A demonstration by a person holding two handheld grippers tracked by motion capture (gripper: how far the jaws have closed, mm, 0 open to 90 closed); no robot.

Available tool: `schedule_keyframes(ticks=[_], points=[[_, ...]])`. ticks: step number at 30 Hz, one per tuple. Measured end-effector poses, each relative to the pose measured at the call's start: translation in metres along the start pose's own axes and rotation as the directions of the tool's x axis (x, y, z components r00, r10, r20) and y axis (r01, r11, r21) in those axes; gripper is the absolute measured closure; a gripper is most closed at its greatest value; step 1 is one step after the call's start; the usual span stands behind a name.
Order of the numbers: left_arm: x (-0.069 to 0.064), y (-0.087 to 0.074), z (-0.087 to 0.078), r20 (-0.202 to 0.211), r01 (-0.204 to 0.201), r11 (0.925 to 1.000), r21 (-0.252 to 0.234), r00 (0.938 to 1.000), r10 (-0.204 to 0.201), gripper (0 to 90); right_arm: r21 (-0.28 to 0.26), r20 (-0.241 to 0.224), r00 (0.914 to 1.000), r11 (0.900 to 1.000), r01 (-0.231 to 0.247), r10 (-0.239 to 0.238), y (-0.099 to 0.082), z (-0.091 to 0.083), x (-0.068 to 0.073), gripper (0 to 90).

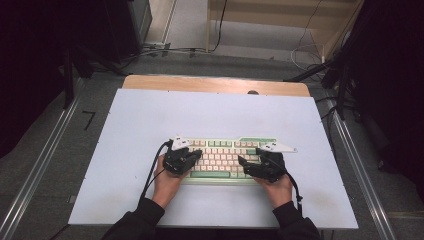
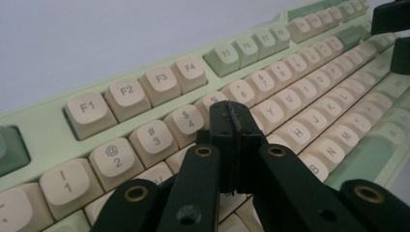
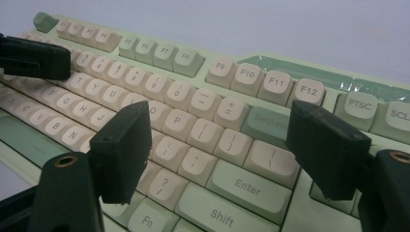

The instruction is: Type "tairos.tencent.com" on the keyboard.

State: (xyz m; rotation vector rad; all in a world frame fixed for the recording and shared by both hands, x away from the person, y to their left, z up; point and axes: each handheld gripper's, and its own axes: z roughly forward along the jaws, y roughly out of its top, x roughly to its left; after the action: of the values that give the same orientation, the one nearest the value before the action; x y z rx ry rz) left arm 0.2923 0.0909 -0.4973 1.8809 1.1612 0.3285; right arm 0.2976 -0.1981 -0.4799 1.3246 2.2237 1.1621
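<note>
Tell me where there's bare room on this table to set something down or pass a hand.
The white mat is bare between the keyboard and the wooden table edge, and on the wide strips left and right of the keyboard. It is crowded at the near middle: the shut left gripper and open right gripper sit over the keys, with forearms crossing the front strip.

The keyboard [image 1: 222, 161] looks like matt plastic, with smooth cream and green keycaps. Each hand-held gripper [image 2: 231, 126] has rough, matt black pads and brass-coloured rivets. The desk [image 1: 150, 120] is smooth, pale and matt, with bare wood at its far edge.
</note>
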Motion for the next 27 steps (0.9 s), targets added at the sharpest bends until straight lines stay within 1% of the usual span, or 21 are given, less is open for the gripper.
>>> schedule_keyframes(ticks=[4,5,8,10,11,13,14,16,17,19,20,27], points=[[-0.001,0.001,-0.002,0.005,0.001,1.0000,-0.004,1.0000,-0.001,90.0,0.000,0.001,1.0000,1.0000,0.001,-0.001,0.000,0.000,0.000,22.7],[-0.001,0.001,-0.003,0.012,0.004,0.9999,-0.015,0.9999,-0.004,88.8,0.000,0.001,1.0000,1.0000,0.000,0.000,0.000,0.000,0.000,22.8],[-0.001,0.002,-0.009,0.006,0.007,0.9991,-0.043,1.0000,-0.007,77.6,-0.002,0.001,1.0000,1.0000,0.003,-0.003,0.000,0.000,-0.001,23.0],[-0.002,0.002,-0.013,-0.008,0.012,0.9981,-0.060,0.9999,-0.012,65.4,-0.004,0.004,1.0000,1.0000,0.005,-0.005,0.000,0.000,-0.001,23.6],[-0.002,0.002,-0.015,-0.014,0.016,0.9977,-0.065,0.9998,-0.017,60.9,-0.004,0.004,1.0000,1.0000,0.001,-0.001,0.000,0.000,-0.001,24.4],[-0.001,0.001,-0.018,-0.029,0.025,0.9977,-0.064,0.9992,-0.026,49.0,-0.008,0.006,1.0000,1.0000,0.002,-0.002,0.001,0.000,-0.001,27.1],[-0.001,0.000,-0.020,-0.029,0.032,0.9975,-0.063,0.9990,-0.033,46.6,-0.010,0.008,1.0000,0.9999,0.001,-0.001,0.001,0.000,-0.001,28.4],[0.001,-0.002,-0.024,-0.040,0.037,0.9969,-0.070,0.9984,-0.040,42.7,-0.017,0.008,0.9999,0.9998,0.011,-0.011,0.002,0.000,0.000,33.0],[0.002,-0.003,-0.026,-0.042,0.038,0.9967,-0.072,0.9982,-0.041,42.4,-0.022,0.006,0.9998,0.9996,0.020,-0.020,0.002,0.001,0.001,35.7],[0.003,-0.005,-0.031,-0.050,0.042,0.9960,-0.078,0.9977,-0.046,41.8,-0.034,-0.003,0.9996,0.9991,0.027,-0.028,0.003,0.002,0.002,44.4],[0.004,-0.006,-0.033,-0.054,0.046,0.9956,-0.081,0.9972,-0.051,41.8,-0.037,-0.009,0.9995,0.9988,0.031,-0.032,0.003,0.003,0.003,47.1],[0.009,-0.014,-0.045,-0.085,0.067,0.9933,-0.094,0.9935,-0.075,41.8,-0.029,-0.050,0.9956,0.9966,0.078,-0.079,0.007,0.012,0.010,75.1]])
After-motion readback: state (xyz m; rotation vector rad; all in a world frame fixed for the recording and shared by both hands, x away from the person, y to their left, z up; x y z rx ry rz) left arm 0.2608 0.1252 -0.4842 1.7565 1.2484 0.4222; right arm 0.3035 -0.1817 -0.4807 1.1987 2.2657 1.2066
